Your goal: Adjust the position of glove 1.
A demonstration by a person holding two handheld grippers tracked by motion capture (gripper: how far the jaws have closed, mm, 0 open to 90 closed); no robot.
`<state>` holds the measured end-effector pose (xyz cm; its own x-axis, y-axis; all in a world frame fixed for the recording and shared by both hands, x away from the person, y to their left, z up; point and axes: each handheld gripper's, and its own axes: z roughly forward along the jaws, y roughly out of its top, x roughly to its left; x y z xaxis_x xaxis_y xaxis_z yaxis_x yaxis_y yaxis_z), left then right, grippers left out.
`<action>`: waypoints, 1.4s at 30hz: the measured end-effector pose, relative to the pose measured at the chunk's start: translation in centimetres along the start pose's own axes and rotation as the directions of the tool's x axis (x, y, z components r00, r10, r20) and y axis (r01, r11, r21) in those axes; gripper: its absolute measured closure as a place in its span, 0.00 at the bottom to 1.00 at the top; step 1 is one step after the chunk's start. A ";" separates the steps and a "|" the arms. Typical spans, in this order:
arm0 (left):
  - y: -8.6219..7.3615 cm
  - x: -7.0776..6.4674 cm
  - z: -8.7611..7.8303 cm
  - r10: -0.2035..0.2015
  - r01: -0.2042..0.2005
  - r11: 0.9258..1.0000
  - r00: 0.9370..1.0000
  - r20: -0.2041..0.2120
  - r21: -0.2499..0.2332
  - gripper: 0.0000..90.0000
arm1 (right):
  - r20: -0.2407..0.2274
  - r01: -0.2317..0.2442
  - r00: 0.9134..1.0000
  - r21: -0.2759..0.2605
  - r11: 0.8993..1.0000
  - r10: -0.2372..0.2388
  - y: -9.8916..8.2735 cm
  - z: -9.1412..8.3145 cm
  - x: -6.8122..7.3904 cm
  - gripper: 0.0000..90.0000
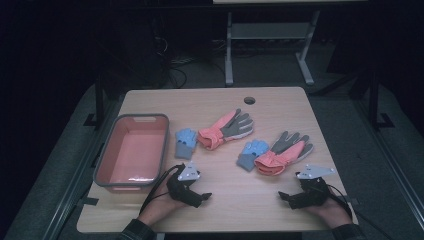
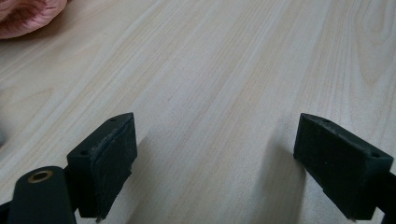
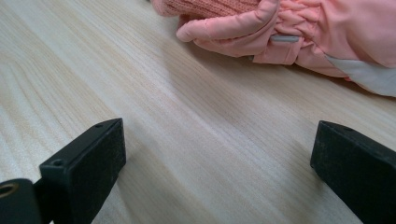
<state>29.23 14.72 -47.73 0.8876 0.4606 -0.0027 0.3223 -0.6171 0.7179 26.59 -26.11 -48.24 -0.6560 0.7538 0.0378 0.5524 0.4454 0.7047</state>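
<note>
Both tongs, the left gripper (image 1: 200, 196) and right gripper (image 1: 284, 197), rested released on the table (image 1: 240, 200). Nothing seemed done: two pink gloves (image 1: 225, 129) (image 1: 283, 153) and two blue pieces, perhaps mittens, lay mid-table; the pink bin (image 1: 102, 165) looked empty.

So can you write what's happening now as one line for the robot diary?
left gripper: open, empty | right gripper: open, empty | pink gloves, blue gloves: on table | pink bin: empty

Dim lab or test room, pale wooden table (image 1: 280, 200) standing on grey carpet, cables (image 1: 175, 67) trailing across the floor behind, metal bench frame (image 1: 270, 45) standing beyond
</note>
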 end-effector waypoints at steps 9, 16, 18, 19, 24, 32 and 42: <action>0.1 -0.1 0.0 -0.009 0.009 1.000 1.000 -0.013 0.005 0.14 | 0.000 -0.001 1.000 0.000 1.000 0.001 0.0 0.0 0.0 0.03; 1.0 0.1 0.4 -0.025 0.026 0.998 0.999 -0.025 0.049 0.15 | -0.001 -0.001 1.000 -0.001 1.000 0.001 0.0 0.0 0.0 0.03; 1.4 0.2 0.4 -0.028 0.030 0.999 0.999 -0.029 0.044 0.15 | -0.001 -0.001 1.000 -0.001 1.000 0.001 0.0 0.0 0.0 0.03; 1.7 0.3 0.5 -0.032 0.033 0.999 0.999 -0.027 0.043 0.15 | -0.001 0.000 1.000 0.000 1.000 0.000 0.0 0.0 0.0 0.03; 3.2 0.5 0.7 -0.048 0.048 0.999 0.999 -0.013 0.009 0.23 | -0.001 0.000 1.000 -0.001 1.000 0.000 0.0 0.0 0.0 0.03; 4.8 0.7 1.2 -0.031 0.031 1.000 1.000 0.000 -0.003 0.36 | -0.001 0.000 1.000 -0.001 1.000 0.000 0.0 0.0 0.0 0.03; 7.6 1.2 2.7 -0.046 0.046 0.999 0.999 0.027 0.004 0.57 | 0.000 -0.001 1.000 -0.001 1.000 0.001 0.0 0.0 0.0 0.03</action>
<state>33.68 8.87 -44.22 0.8804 0.4711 -0.0543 0.3641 -0.5981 0.7139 26.57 -26.11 -48.25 -0.6553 0.7544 0.0389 0.5527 0.4437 0.7055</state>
